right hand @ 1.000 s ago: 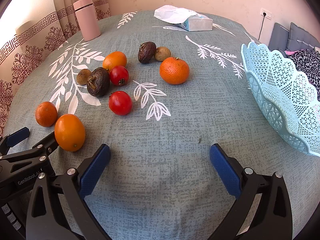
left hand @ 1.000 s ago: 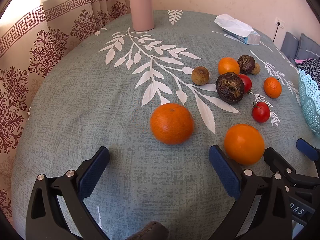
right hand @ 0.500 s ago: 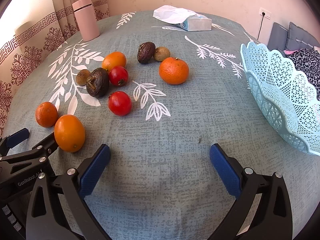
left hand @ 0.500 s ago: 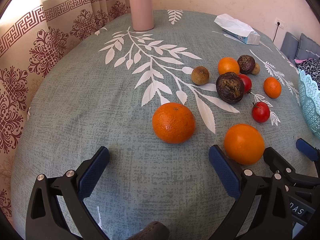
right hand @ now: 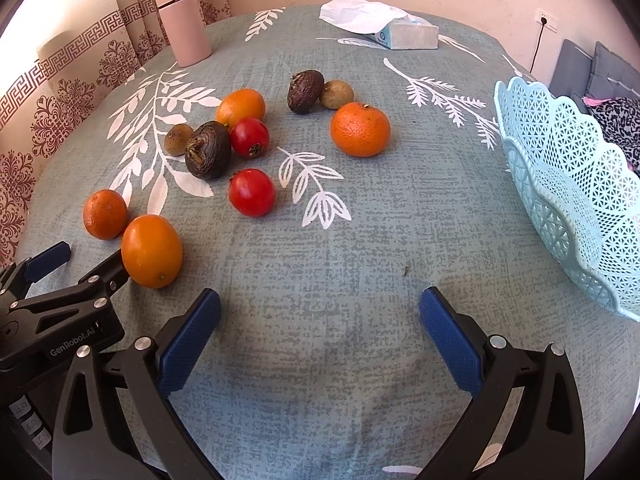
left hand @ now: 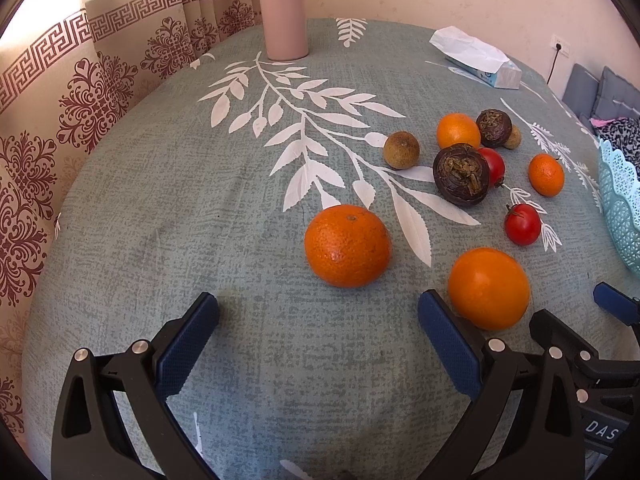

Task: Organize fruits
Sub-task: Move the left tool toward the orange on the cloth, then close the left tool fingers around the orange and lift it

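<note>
Several fruits lie loose on the grey-green tablecloth point(left hand: 240, 200). In the left wrist view, a large orange point(left hand: 347, 246) sits just ahead of my open, empty left gripper point(left hand: 318, 332), and a smooth orange point(left hand: 489, 288) lies by its right finger. Further off are two dark fruits point(left hand: 461, 174), two red tomatoes point(left hand: 522, 224), brown fruits and smaller oranges. In the right wrist view, my right gripper point(right hand: 320, 330) is open and empty over bare cloth. A red tomato point(right hand: 251, 192) and an orange point(right hand: 360, 129) lie ahead. The light blue basket point(right hand: 568, 200) stands at right.
A pink flask point(left hand: 282, 10) stands at the table's far edge by the curtain. A tissue pack point(right hand: 384, 26) lies at the far side. A grey sofa with patterned cloth point(right hand: 612, 116) is behind the basket. My left gripper shows at the right wrist view's lower left point(right hand: 60, 304).
The left gripper has crept slightly forward toward the large orange. The right gripper has shifted a little; the fruits have not moved.
</note>
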Tool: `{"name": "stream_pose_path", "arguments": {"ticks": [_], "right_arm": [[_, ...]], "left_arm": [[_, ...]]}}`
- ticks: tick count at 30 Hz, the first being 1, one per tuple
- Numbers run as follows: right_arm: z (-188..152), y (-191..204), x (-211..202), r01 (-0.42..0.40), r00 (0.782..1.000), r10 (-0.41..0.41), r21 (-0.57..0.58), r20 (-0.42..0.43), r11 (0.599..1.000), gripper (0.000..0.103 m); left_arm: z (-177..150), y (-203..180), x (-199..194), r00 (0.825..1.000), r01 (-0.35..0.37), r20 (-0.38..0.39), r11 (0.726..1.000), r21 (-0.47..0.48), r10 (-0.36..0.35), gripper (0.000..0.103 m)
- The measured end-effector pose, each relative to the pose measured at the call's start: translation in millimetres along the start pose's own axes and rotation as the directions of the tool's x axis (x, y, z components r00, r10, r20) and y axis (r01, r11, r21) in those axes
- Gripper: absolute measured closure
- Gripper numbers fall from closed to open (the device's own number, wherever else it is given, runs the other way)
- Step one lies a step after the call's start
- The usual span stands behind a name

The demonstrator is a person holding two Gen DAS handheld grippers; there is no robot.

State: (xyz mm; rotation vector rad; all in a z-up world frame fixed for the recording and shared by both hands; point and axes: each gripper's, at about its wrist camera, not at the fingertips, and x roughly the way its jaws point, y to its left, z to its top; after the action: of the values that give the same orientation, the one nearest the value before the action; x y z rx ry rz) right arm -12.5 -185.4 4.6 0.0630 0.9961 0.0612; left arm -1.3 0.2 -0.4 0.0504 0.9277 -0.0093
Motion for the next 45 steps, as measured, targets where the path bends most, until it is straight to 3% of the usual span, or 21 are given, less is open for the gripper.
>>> {"name": "stream_pose_path", "arguments": {"ticks": [5,8,17,28,31,33,35,41,45], "right_arm": [[-1,-5,-1,-0.052,0.999,0.052,-0.021,-0.011,0.998,0.002],[-2,-7,-3,-0.066,0.998,0.066,0.002,0.006,0.998,0.002],[-3,4,0,0.003,1.000,-0.003,-0.050,-0.002,0.999,0.002],[-2,4,0,0.013,1.000,-0.013,-0.050,0.000,0.999,0.002],[-2,4,-1,0.011,1.000,-0.011,-0.050,0.002,0.999,0.002],[-3,4,-2,0.007,1.000,-0.007,-0.051,0.005,0.999,0.002],[-4,5,-5,-0.006,1.000,0.007,-0.053,0.015,0.999,0.002],[-1,20,-20,-0.182,0.982,0.185,-0.057,0.049,0.982,0.002],[9,45,-23,-0.228,0.968,0.237,-0.104,0.081,0.968,0.005]], "left_arm": [[1,0,1,1.000,0.000,-0.003,1.000,-0.002,0.000,0.005],[0,6,-2,0.999,0.039,0.014,0.999,-0.023,-0.038,0.005],[-2,25,-11,0.985,0.161,0.073,0.981,-0.112,-0.153,0.005],[13,21,-8,0.989,0.146,0.037,0.987,-0.063,-0.144,0.005],[20,20,-7,0.985,0.166,0.041,0.986,-0.023,-0.165,0.016],[22,21,-2,0.980,0.196,0.026,0.980,-0.019,-0.196,0.028],[21,24,0,0.978,0.208,0.032,0.978,-0.026,-0.207,0.032],[13,27,-8,0.958,0.277,0.088,0.961,-0.026,-0.274,0.063],[11,32,-15,0.955,0.272,0.137,0.961,-0.048,-0.263,0.063]]}}
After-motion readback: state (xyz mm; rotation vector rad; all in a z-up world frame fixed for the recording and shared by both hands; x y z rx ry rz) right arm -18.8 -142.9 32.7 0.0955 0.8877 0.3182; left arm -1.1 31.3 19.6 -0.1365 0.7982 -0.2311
